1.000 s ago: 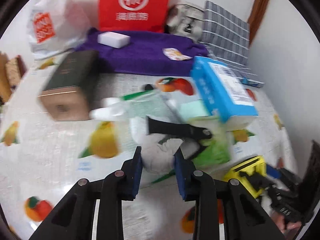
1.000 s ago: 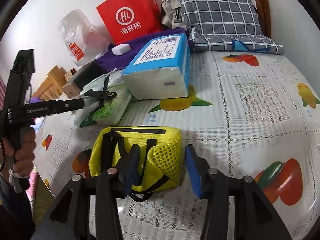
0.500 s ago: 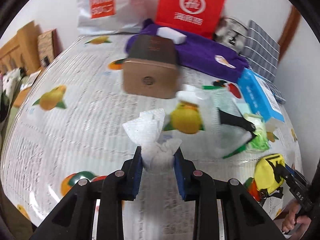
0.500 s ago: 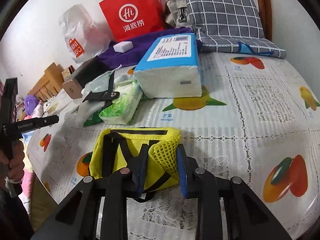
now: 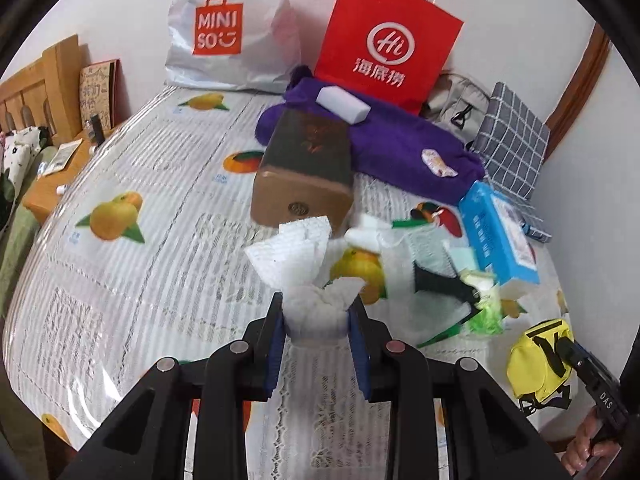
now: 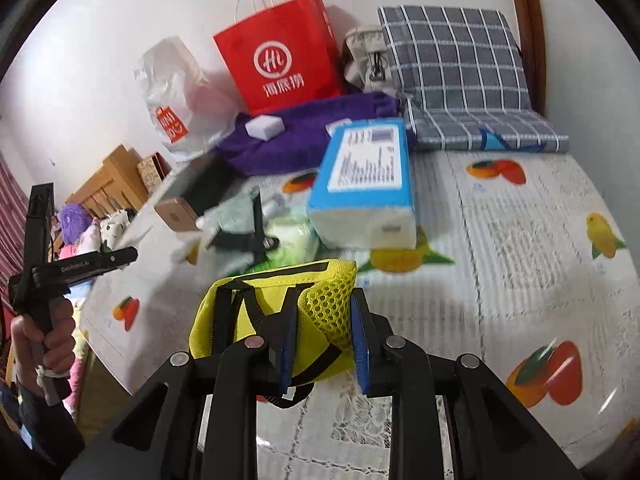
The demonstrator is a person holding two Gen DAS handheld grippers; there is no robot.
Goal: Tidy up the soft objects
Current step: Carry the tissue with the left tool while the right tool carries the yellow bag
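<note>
My left gripper [image 5: 316, 322] jaws pinch the flimsy white crumpled tissue [image 5: 306, 276] between them, while my right gripper [image 6: 324, 340] jaws are closing on the squashy yellow mesh pouch [image 6: 280, 312], gripped at its corner.

Red paper bag [image 5: 386, 38] & white Miniso bag [image 5: 228, 28] lean vs wall at back. Brown box [image 5: 306, 172] lies in front, wooden headboard [image 5: 38, 84] far left.
</note>
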